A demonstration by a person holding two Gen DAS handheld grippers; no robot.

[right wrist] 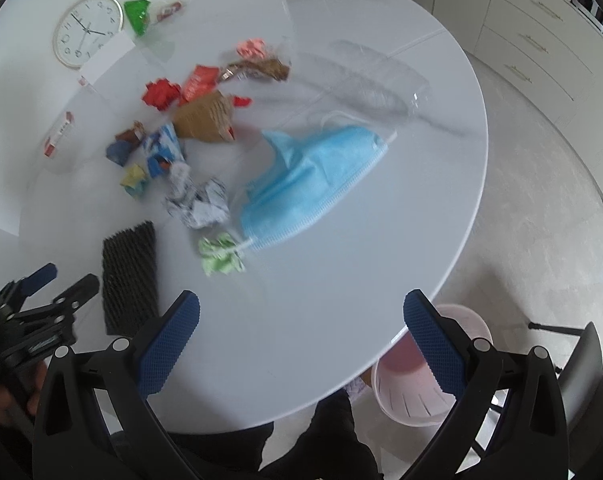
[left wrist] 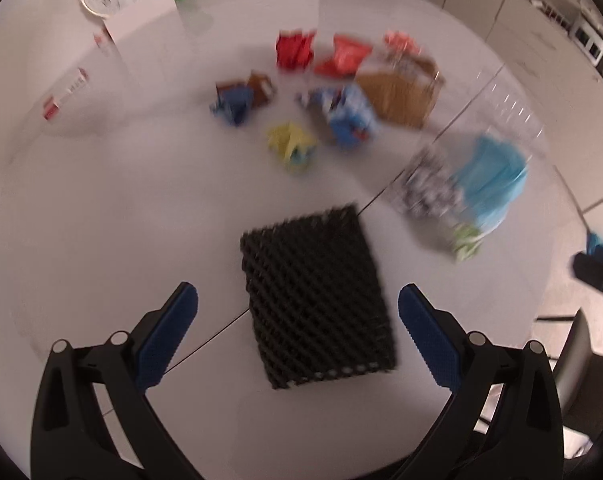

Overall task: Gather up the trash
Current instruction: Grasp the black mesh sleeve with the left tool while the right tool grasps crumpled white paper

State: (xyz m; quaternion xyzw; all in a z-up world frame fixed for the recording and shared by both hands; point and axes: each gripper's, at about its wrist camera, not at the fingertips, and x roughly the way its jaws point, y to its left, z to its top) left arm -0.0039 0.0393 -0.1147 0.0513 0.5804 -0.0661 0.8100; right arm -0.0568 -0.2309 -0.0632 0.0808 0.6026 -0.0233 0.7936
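Two pairs of fingers, black frames faced with blue knurled pads, stand wide apart and hold nothing: the left gripper (left wrist: pixel 297 332) hangs over a black square of ridged, egg-crate foam (left wrist: pixel 317 296) that lies flat on the glossy white round worktop (left wrist: pixel 101 220) between its fingers without touching them, and the right gripper (right wrist: pixel 301 340) hovers over bare worktop near the front edge, clear of everything. Below that edge, on the floor, a pale pink plastic bin (right wrist: pixel 417 384) with slotted sides shows partly behind the right gripper's right finger. Just past the foam lies a small green-and-white crumpled wrapper (right wrist: pixel 221 254), touching the corner of a soft, pleated light-blue face mask (right wrist: pixel 309 184) with white ear loops; beside the mask sits a ball of crumpled black-and-white printed paper (right wrist: pixel 199 202). Farther on, the trash crowds together: a yellow scrunched wrapper (right wrist: pixel 134 178), a blue-and-white crinkled packet (right wrist: pixel 161 150), a dark blue and brown wad (right wrist: pixel 121 146), a brown ribbed paper cup case (right wrist: pixel 205 118), a red crumpled ball (right wrist: pixel 161 94), an orange-red foil packet (right wrist: pixel 199 80) and a pink wad (right wrist: pixel 251 48) against a brown wrapper (right wrist: pixel 261 68). A clear, thin plastic sheet (right wrist: pixel 381 80) lies flat beyond the mask. At the far side rest a round white wall clock (right wrist: pixel 87 32) with a pale rim, face up, and a shiny green wrapper (right wrist: pixel 137 14) just beside it.
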